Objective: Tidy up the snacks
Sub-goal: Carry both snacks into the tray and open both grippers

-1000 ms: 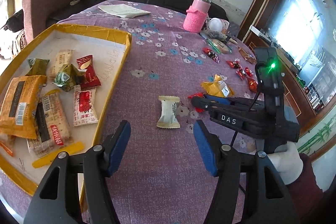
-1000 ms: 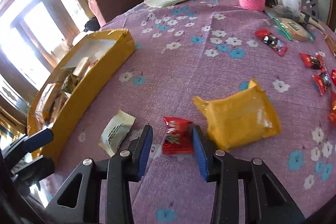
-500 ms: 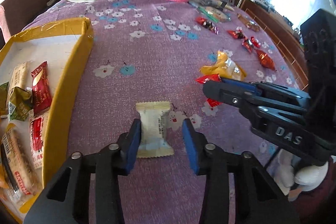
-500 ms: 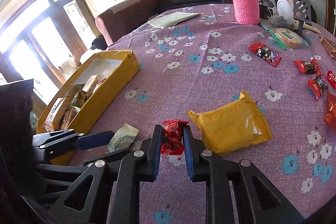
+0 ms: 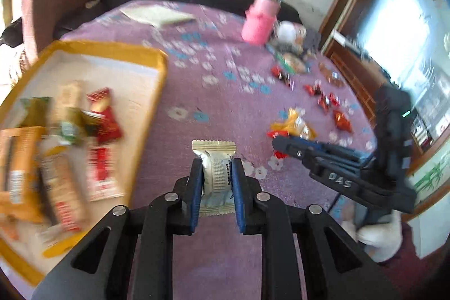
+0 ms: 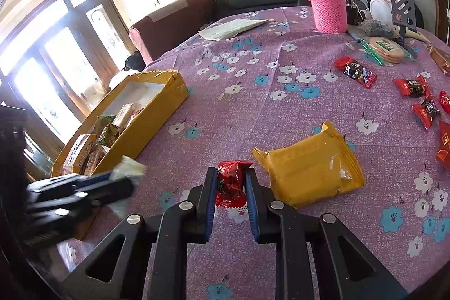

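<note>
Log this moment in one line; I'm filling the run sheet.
left gripper: shut on white snack packet | right gripper: shut on red candy | yellow tray: partly filled | stage: both picked

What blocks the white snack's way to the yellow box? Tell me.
Nothing visible does. The left gripper is shut on the white snack, and only bare purple cloth lies between it and the box's near wall. The snack must clear that raised wall. The box floor beyond the packets looks free.

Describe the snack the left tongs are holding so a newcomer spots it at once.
Start at the yellow tray on the purple floral tablecloth. Just right of it, the left tongs pinch a cream-white packet. It is the only pale wrapper outside the tray; its neighbours are red or yellow.
</note>
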Available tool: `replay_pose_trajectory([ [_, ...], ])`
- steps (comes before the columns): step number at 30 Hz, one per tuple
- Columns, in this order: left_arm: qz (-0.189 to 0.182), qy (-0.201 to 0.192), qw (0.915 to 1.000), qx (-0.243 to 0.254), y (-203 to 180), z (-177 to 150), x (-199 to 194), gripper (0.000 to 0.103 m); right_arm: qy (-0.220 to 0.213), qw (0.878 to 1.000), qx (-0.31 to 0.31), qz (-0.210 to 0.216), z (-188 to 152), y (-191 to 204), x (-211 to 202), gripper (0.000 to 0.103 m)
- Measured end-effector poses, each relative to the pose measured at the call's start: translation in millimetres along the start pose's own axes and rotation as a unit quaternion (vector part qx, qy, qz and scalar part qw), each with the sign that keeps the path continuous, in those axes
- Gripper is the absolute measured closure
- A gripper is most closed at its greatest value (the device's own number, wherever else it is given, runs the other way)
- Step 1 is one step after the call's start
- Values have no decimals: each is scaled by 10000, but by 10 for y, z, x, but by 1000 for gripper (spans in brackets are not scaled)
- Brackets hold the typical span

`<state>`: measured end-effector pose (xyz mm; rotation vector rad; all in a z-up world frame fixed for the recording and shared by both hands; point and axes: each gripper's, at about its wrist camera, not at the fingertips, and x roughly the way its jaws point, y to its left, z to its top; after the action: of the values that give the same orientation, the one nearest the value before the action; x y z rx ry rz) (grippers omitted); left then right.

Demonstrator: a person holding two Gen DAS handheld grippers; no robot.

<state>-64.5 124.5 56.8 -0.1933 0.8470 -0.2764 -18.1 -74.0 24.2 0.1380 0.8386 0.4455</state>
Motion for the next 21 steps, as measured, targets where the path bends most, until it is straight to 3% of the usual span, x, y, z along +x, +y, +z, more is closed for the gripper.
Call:
replay_pose_trajectory([
  [7, 615, -527, 9947, -631, 694, -80, -669, 86, -124, 9996, -194, -138, 30, 128, -42, 83],
  [10, 920, -607, 9913, -718, 900, -158, -818, 85, -152, 9994, -296, 10, 104, 314, -110, 83],
  [16, 1028, -493, 9879, -1050, 1221, -317, -775, 85, -32, 9959, -652, 626, 271, 974, -142, 83],
  [21, 1079, -340, 9858, -1244, 1426, -379, -676, 85, 313, 9888, -1053, 1012, 274, 1597, 84, 83],
])
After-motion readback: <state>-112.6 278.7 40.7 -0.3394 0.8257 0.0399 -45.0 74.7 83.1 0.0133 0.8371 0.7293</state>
